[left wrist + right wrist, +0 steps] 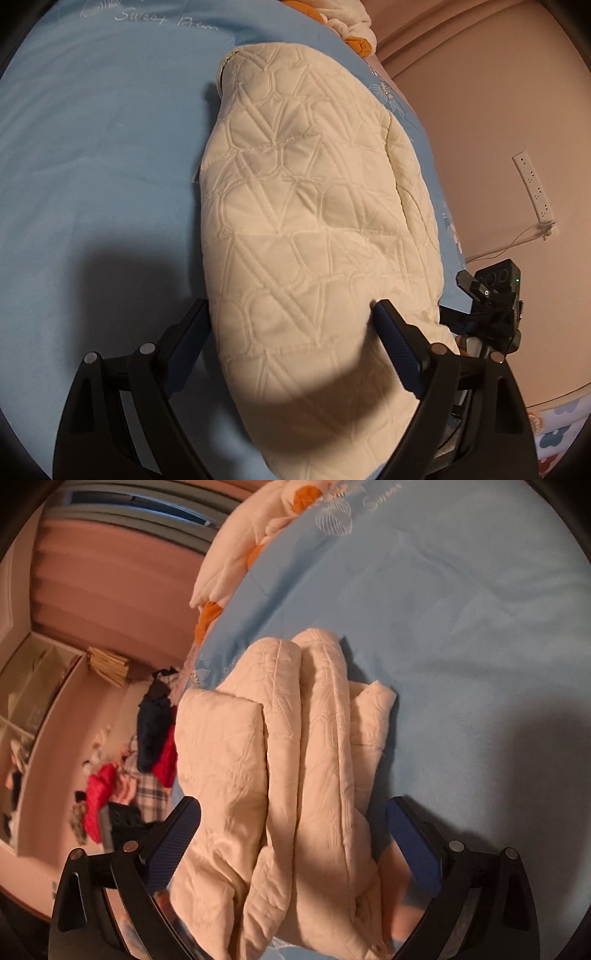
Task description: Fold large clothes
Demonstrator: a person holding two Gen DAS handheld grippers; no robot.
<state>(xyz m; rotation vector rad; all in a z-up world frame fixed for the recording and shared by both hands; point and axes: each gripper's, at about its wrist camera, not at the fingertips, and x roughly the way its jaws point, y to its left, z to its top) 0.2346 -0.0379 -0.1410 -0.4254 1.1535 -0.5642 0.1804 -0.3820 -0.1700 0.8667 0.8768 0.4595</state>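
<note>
Both tongs (pixel 291 314) (pixel 293 812) wide open astride cream quilted jacket (pixel 314 206); sheet (pixel 92 147) reads "Sweet Dream"

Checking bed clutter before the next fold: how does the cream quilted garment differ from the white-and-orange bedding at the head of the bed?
The cream quilted garment is plain, one colour, with stitched geometric lines; the white-and-orange bedding carries orange patches. The garment lies folded in layers near both grippers; the bedding sits bunched at the far edge. Both rest on the blue sheet.
</note>
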